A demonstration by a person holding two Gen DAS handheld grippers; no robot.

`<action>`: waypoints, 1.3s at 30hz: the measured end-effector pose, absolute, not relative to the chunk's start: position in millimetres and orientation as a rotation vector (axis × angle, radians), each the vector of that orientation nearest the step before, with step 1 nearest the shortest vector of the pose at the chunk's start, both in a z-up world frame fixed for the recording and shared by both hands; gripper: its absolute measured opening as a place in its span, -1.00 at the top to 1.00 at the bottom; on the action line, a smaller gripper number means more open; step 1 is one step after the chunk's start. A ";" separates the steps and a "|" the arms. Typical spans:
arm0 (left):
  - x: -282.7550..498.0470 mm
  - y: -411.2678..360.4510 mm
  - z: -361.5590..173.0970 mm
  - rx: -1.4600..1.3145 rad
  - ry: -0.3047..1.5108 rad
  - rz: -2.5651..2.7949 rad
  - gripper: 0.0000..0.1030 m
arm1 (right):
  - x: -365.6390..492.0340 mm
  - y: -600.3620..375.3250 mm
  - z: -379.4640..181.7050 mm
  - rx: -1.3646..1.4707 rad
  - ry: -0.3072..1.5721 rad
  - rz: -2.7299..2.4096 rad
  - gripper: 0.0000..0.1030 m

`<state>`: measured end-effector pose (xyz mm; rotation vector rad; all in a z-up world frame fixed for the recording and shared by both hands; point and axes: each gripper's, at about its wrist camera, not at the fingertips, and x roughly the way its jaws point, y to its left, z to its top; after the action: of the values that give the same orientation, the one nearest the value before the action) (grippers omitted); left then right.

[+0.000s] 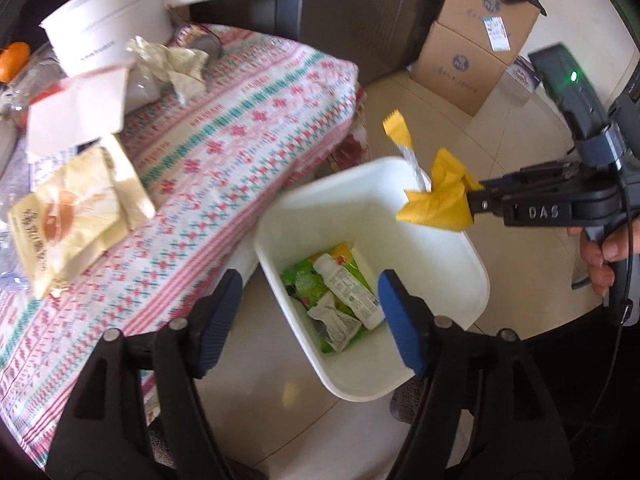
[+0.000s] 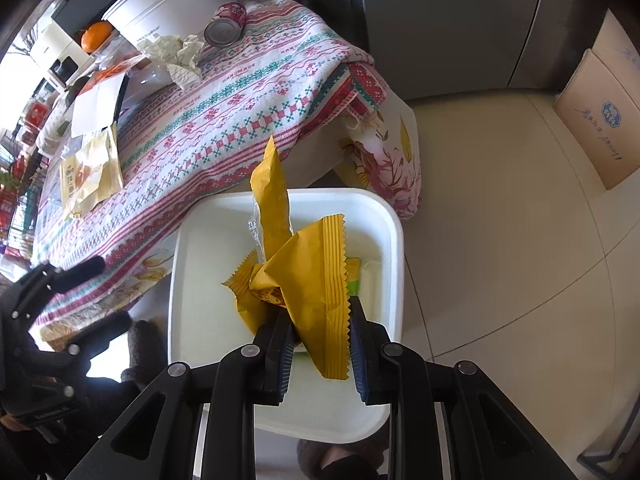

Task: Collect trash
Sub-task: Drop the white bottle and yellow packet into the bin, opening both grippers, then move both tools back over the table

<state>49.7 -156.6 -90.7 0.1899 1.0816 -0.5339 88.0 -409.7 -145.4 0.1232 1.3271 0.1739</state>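
Note:
A white trash bin (image 1: 352,208) stands on the floor beside the table. Inside it lie a white bottle (image 1: 348,288), green packets (image 1: 300,280) and a crumpled wrapper (image 1: 336,320). My left gripper (image 1: 310,320) hangs open over the bin's near side with nothing between its blue pads. My right gripper (image 2: 320,344) is shut on a crumpled yellow wrapper (image 2: 312,280) and holds it above the bin (image 2: 396,232). In the left wrist view the same yellow wrapper (image 1: 440,200) hangs over the bin's far rim. On the table lie a cream snack packet (image 1: 72,216) and crumpled paper (image 1: 172,64).
The patterned tablecloth (image 1: 240,140) also carries a white pot (image 1: 104,28), a white card (image 1: 76,116), a can (image 2: 226,24) and an orange (image 2: 96,36). Cardboard boxes (image 1: 472,40) stand on the tiled floor beyond the bin, beside a dark cabinet (image 1: 360,8).

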 end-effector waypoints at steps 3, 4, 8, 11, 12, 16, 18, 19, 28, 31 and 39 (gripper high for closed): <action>50.2 -146.4 -78.6 0.173 1.035 -0.488 -0.52 | 87.3 -400.8 -143.4 0.108 1.333 0.198 0.16; 48.0 -139.2 -73.2 0.166 1.019 -0.466 -0.55 | 86.9 -397.5 -140.4 0.103 1.325 0.206 0.00; 41.5 -112.0 -44.3 0.131 0.931 -0.361 -0.62 | 81.9 -383.4 -112.4 0.054 1.225 0.184 -0.30; 34.8 -84.0 -18.7 0.096 0.836 -0.271 -0.74 | 73.9 -369.9 -77.6 0.027 1.092 0.182 -0.40; 33.7 -76.2 -12.0 0.085 0.805 -0.246 -0.81 | 69.9 -364.0 -63.2 0.017 1.032 0.185 -0.47; 28.5 -44.7 13.0 0.053 0.685 -0.137 -0.92 | 52.5 -340.9 -12.9 -0.024 0.790 0.183 -0.64; 27.4 -32.0 20.3 0.051 0.641 -0.075 -0.94 | 43.2 -331.8 9.4 -0.016 0.676 0.207 -0.74; 27.2 -27.2 22.5 0.050 0.625 -0.050 -0.94 | 40.6 -328.3 17.8 -0.012 0.635 0.212 -0.79; 22.9 9.5 36.8 -0.047 0.525 0.059 -0.98 | 30.8 -293.6 60.7 -0.009 0.397 0.212 -1.00; 19.7 14.9 40.0 -0.058 0.523 0.054 -0.98 | 34.9 -282.8 62.2 -0.006 0.411 0.227 -1.00; 20.9 16.2 40.6 -0.045 0.509 0.000 -0.98 | 40.7 -266.3 57.9 -0.024 0.364 0.201 -1.00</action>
<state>20.9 16.2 40.6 -0.0451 0.5087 -0.0003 40.7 -266.3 57.9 -0.0241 0.3638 0.2005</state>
